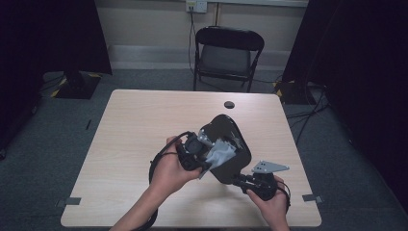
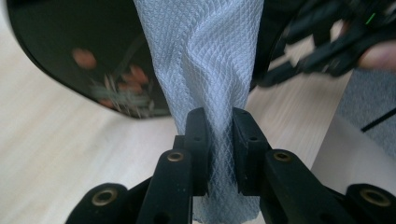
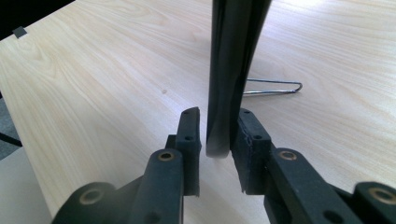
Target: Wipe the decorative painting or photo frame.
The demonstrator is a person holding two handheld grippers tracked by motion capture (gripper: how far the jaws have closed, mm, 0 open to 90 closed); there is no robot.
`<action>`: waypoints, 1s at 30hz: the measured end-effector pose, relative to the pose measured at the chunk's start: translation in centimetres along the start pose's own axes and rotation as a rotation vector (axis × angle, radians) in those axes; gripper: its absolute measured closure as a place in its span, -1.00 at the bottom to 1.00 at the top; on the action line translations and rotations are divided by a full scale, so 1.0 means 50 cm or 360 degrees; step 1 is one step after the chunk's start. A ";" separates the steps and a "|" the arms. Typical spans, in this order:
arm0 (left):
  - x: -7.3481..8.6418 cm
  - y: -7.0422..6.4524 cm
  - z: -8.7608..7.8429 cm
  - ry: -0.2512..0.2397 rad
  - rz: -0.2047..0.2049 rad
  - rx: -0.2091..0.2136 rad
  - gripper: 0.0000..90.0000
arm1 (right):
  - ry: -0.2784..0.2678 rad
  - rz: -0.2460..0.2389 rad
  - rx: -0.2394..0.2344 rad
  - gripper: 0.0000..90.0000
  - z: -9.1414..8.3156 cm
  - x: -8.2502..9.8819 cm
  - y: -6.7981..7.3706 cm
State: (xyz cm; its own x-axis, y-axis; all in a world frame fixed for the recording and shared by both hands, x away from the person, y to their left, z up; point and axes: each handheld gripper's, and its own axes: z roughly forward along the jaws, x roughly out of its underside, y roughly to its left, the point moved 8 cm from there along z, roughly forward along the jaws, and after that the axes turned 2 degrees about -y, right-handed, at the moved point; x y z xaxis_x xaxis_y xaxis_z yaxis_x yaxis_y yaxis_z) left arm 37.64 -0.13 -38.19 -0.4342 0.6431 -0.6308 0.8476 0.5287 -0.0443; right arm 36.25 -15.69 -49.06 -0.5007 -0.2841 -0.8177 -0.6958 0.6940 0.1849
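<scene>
Two grippers engaged above a light wooden table (image 1: 134, 125). At left: left gripper (image 1: 204, 156) clamped tight on a pale grey cloth (image 2: 212, 70), woven fabric pinched between the pads and draped against the face of a black oval tray (image 1: 228, 149). Tray held tilted, clear of the tabletop, near the front right of the table. At right: right gripper (image 3: 218, 140) gripping the tray's lower rim (image 3: 219, 135), jaws nearly closed around the thin edge, one pad against it, a slight gap visible at the other. Thin metal wire loop (image 3: 275, 88) lying on the table behind the tray.

Step in hand, as judged: wiping the tray face with the cloth while steadied by the rim. Next move calls for: firm rim hold, cloth kept pressed flat, strokes drawn across the decorated surface.

Markings: blurred orange floral pattern (image 2: 116, 84) on the tray; no legible writing or brand.
</scene>
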 end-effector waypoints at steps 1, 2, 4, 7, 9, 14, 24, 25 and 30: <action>-0.011 -0.002 -0.007 -0.0015 0.0020 -0.0020 0.74 | -0.0001 0.0000 -0.0002 0.67 0.000 0.000 0.000; -0.020 -0.005 -0.012 -0.0027 0.0033 -0.0024 0.74 | 0.0002 0.0004 -0.0004 0.68 -0.001 0.001 0.000; -0.035 -0.011 -0.018 -0.0049 0.0046 -0.0025 0.74 | -0.0003 0.0008 -0.0006 0.70 -0.002 0.000 -0.001; -0.045 -0.016 -0.014 -0.0037 0.0063 -0.0034 0.74 | -0.0008 0.0017 -0.0005 0.73 -0.002 0.000 -0.005; -0.044 -0.017 -0.005 -0.0018 0.0059 -0.0009 0.74 | 0.0001 0.0017 -0.0002 0.74 -0.001 0.001 -0.005; -0.026 -0.020 0.019 0.0008 0.0049 0.0018 0.74 | 0.0007 0.0013 0.0000 0.75 -0.001 0.000 -0.004; 0.033 -0.021 0.074 0.0105 0.0023 0.0047 0.74 | 0.0009 -0.0002 0.0009 0.75 -0.001 -0.003 -0.003; 0.041 -0.020 0.082 0.0121 0.0023 0.0050 0.74 | 0.0010 -0.0004 0.0010 0.75 -0.001 -0.003 -0.003; 0.083 -0.021 0.127 0.0185 -0.0018 0.0066 0.74 | 0.0012 -0.0003 0.0010 0.75 -0.001 -0.003 -0.003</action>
State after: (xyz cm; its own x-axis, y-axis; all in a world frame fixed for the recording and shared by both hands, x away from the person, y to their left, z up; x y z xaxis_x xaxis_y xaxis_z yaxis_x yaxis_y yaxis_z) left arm 36.88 -1.54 -45.69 -0.4744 0.6985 -0.5358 0.8532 0.5147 -0.0844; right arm 36.42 -15.75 -48.93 -0.5031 -0.2904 -0.8139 -0.6935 0.6977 0.1797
